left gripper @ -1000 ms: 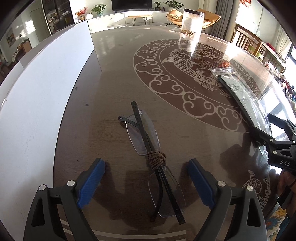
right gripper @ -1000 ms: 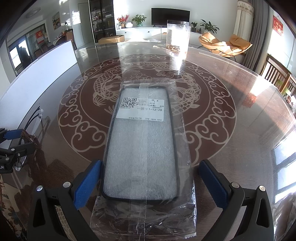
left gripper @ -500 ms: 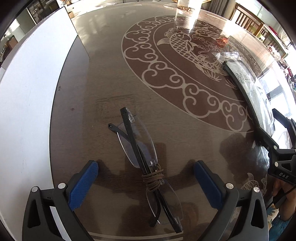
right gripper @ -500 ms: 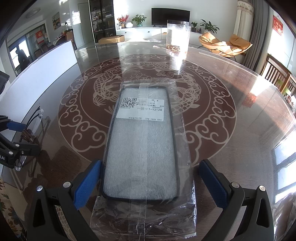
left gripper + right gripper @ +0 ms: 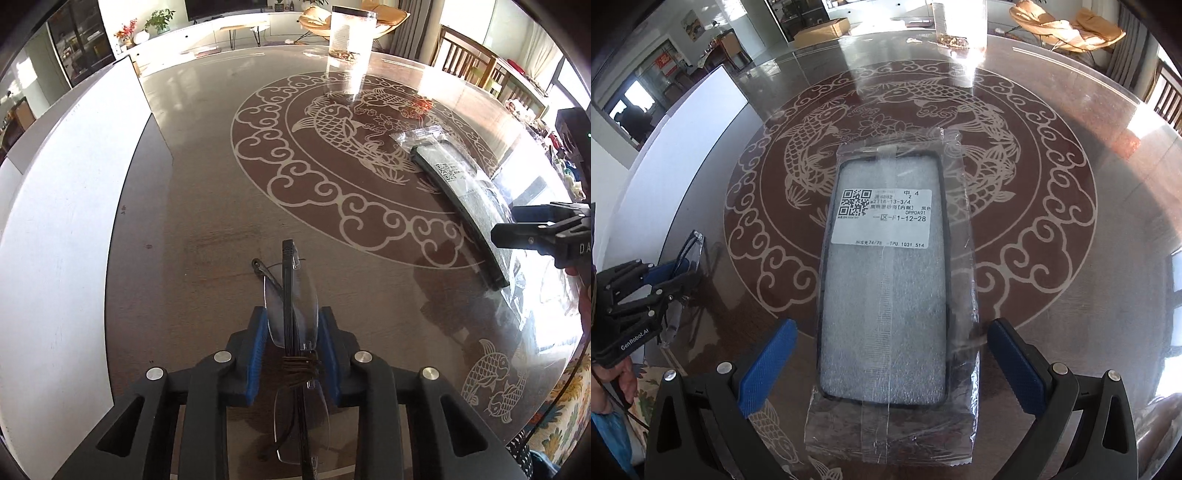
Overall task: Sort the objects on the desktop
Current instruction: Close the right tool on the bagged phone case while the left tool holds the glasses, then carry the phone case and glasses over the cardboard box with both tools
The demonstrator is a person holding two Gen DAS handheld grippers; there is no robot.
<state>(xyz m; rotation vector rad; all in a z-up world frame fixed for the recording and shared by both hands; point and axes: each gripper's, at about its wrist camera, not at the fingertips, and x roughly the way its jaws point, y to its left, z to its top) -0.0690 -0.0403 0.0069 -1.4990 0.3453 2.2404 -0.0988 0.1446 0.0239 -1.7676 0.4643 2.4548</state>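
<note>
The table [image 5: 1071,258], etched with fish, is being shared by a bagged phone case [image 5: 886,295] and folded glasses [image 5: 291,306]. "OPPOA91" and "1-12-28" are being shown on the case's label [image 5: 882,218]. The case, lengthwise away from the camera, is being straddled by the released right claw [image 5: 892,365]. Since the earlier frame, the left claw [image 5: 291,350] has been closing; the glasses, pointing away, are being clenched at the cord-wrapped bridge.

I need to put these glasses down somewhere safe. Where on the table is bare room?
Bare tabletop lies between the white board and the cloud ring, ahead of the glasses. The fish medallion's far half, short of the clear box, is free too. It is crowded by the bagged phone case under the right gripper.
</note>
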